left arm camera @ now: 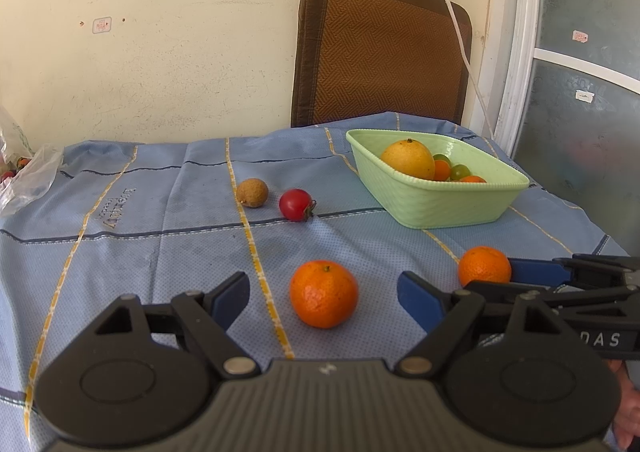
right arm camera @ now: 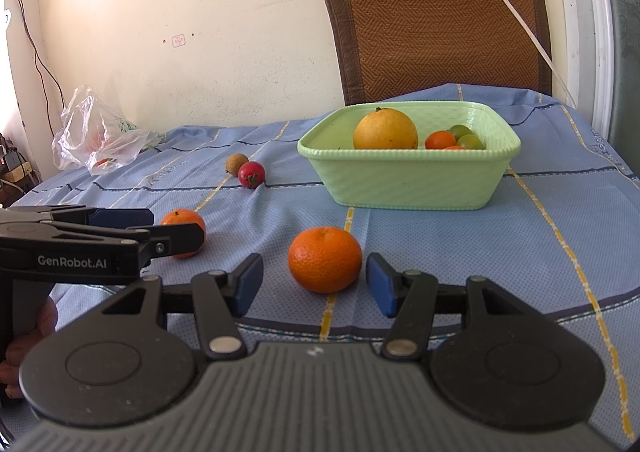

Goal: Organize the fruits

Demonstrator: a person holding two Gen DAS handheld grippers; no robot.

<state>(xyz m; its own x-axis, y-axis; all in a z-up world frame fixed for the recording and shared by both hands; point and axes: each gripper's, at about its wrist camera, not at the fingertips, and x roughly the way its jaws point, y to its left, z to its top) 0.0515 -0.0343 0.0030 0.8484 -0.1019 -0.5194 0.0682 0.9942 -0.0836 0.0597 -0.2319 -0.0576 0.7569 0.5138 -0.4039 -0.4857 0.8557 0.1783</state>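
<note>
Left wrist view: my left gripper (left arm camera: 324, 294) is released, its pads either side of a tangerine (left arm camera: 323, 293) at lower centre, not touching. The green basket (left arm camera: 444, 204) sits upper right.

Right wrist view: my right gripper (right arm camera: 315, 279) stands unclenched around another tangerine (right arm camera: 325, 258), centre frame.

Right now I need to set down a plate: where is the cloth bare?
Bare: left of the brown fruit, toward the plastic bag; and right of the green basket. Crowded: the middle, around both mandarins and the tomato.
</note>
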